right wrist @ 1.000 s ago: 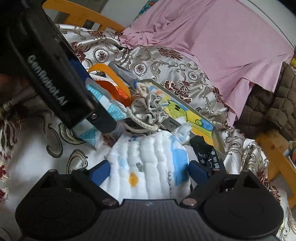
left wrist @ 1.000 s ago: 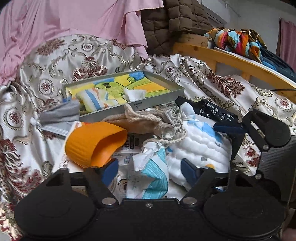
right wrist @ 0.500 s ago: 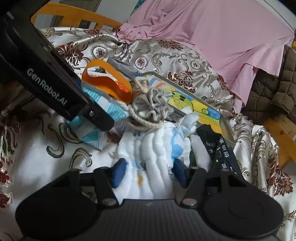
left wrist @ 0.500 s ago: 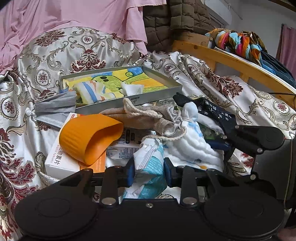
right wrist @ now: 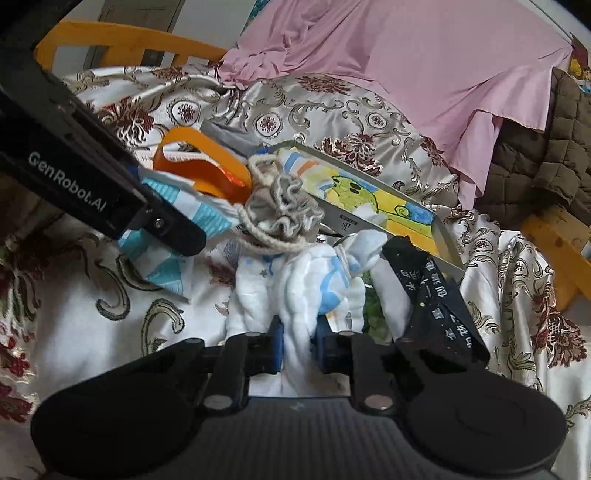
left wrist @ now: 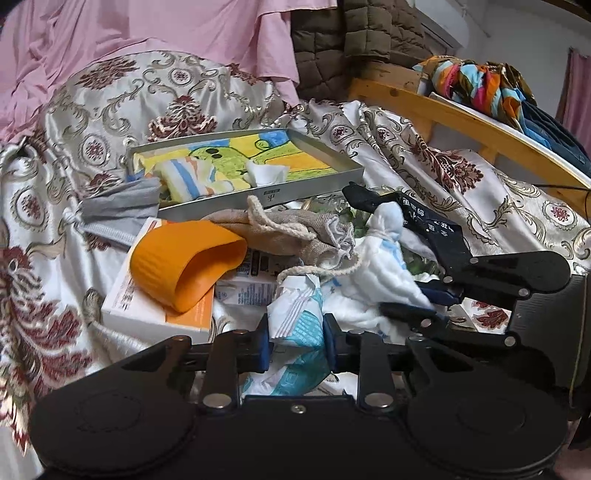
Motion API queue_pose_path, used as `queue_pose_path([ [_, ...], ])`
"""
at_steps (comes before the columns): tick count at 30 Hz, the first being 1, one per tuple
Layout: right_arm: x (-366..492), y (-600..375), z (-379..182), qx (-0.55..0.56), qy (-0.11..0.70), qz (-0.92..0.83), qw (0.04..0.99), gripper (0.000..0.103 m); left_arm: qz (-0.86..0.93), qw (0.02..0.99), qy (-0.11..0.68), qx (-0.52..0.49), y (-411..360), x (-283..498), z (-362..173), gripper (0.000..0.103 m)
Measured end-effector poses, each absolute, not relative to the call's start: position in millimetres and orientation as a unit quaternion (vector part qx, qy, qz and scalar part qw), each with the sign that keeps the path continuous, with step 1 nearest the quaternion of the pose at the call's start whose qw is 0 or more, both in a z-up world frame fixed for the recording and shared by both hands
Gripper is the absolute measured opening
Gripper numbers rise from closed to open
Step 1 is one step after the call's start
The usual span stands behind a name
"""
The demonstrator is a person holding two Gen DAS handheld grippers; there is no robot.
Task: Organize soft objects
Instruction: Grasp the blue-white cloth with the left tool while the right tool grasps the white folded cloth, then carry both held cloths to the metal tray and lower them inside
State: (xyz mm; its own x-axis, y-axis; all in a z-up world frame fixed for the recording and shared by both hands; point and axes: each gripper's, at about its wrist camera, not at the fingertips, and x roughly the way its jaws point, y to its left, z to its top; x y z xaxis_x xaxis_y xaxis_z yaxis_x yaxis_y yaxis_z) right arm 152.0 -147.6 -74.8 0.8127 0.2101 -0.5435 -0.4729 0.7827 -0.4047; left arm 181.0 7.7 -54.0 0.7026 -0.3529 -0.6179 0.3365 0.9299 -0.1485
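Clamping both grips at once, we now have the left hand-held gripper [left wrist: 297, 338] closed on the white-and-teal packet [left wrist: 295, 314], its jaws wide apart a second ago, and the right hand-held gripper [right wrist: 298, 341] pinching the white quilted cloth [right wrist: 295, 291]. Both sit low on the bed [right wrist: 92, 306], so each looks ready to lift. Beyond lie the drawstring pouch [right wrist: 284, 210], orange cup [left wrist: 184, 267] and the tray [left wrist: 295, 190], a likely destination.

A bed [left wrist: 221, 96] covered with a shiny floral bedspread [left wrist: 461, 199]. Lying on it: a shallow metal tray [left wrist: 295, 188], a white and orange box [left wrist: 147, 314], a grey cloth [left wrist: 118, 210], a white quilted cloth [right wrist: 258, 295] and a pink sheet [left wrist: 147, 33] at the back.
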Motion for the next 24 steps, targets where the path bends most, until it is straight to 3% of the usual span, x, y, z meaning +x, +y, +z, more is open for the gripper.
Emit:
queue_pose_path([
  [9, 126, -158, -53, -0.241, 0.233, 0.172, 0.926, 0.016, -0.171, 0.925, 0.335, -0.047, 12, 150, -35, 0.028],
  [24, 65, -166, -7, -0.218, 0.164, 0.142, 0.952, 0.016, -0.151, 0.956, 0.234, -0.095, 18, 90, 21, 0.028],
])
